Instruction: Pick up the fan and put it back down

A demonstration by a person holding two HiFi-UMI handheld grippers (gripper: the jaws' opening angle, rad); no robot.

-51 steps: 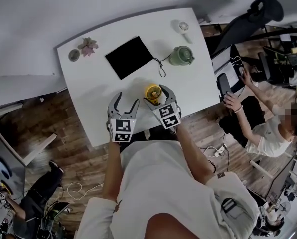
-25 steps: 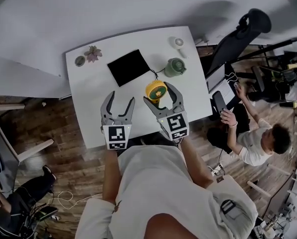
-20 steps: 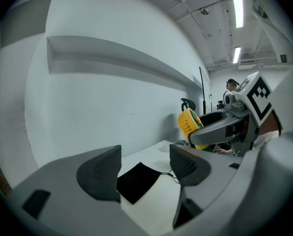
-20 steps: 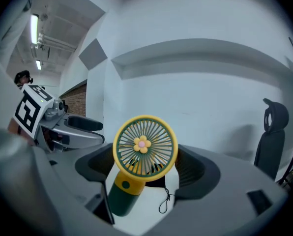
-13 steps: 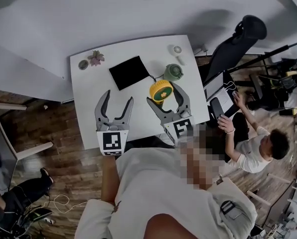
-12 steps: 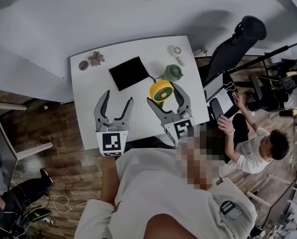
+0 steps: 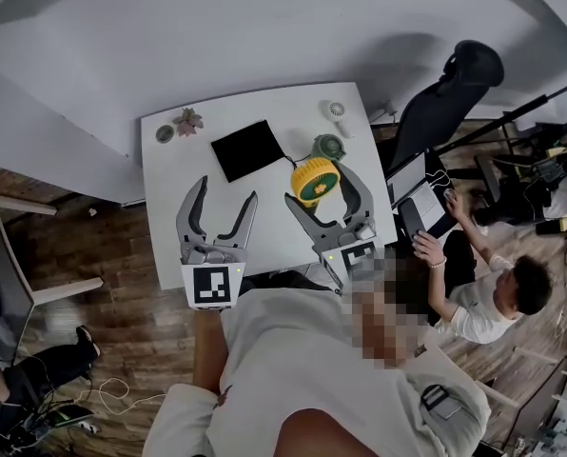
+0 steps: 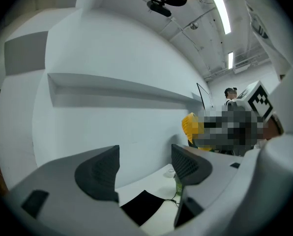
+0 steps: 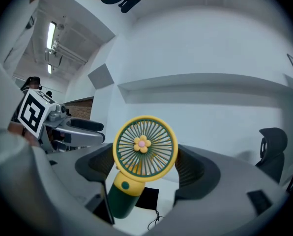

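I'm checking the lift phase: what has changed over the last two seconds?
The right gripper, clamped on the yellow fan, has risen above the table, carrying it up; the empty, open left gripper rose alongside. The black pad, green teapot and white fan stayed put.

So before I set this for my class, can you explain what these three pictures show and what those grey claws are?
There is no robot here: a person holds a two-jaw gripper in each hand. One picture comes from a camera on the person's head, looking down at a white table. The other two come from cameras riding on the grippers. The right gripper is closed on a yellow fan with a green handle, held above the table. The left gripper is open and empty. On the table lie a black pad, a green teapot, a small white fan, a round dish and a flower ornament.
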